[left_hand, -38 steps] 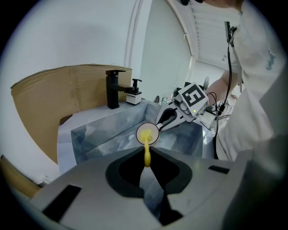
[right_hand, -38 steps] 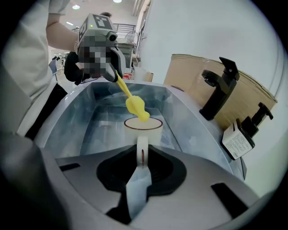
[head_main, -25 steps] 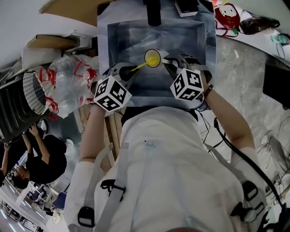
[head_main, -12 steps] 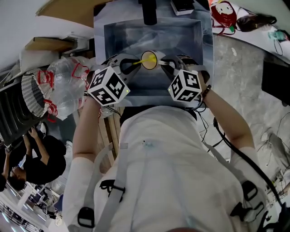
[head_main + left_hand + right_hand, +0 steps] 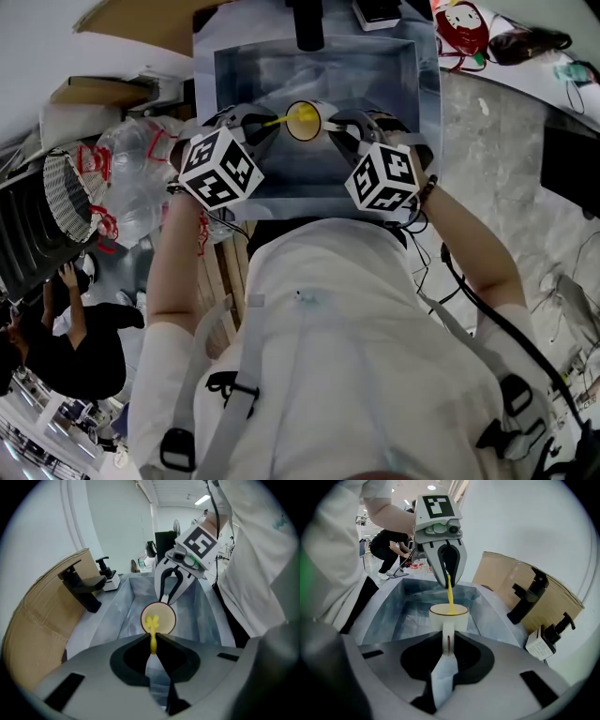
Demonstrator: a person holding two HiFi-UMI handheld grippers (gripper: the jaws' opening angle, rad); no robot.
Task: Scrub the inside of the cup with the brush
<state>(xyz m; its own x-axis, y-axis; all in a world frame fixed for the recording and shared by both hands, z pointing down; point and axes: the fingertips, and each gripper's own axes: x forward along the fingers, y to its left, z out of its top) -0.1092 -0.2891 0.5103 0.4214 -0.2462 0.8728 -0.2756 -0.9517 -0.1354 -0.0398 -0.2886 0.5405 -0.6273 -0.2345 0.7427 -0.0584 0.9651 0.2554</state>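
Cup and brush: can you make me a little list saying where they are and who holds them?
cup: white, held by its handle over the sink
brush: yellow, its head is down inside the cup
right gripper: shut on the cup's handle
left gripper: shut on the brush's handle

the bristles of your brush (image 5: 449, 592) are hidden inside the cup (image 5: 458, 618) in the right gripper view; the faucet (image 5: 307, 23) is cut off by the head view's top edge.
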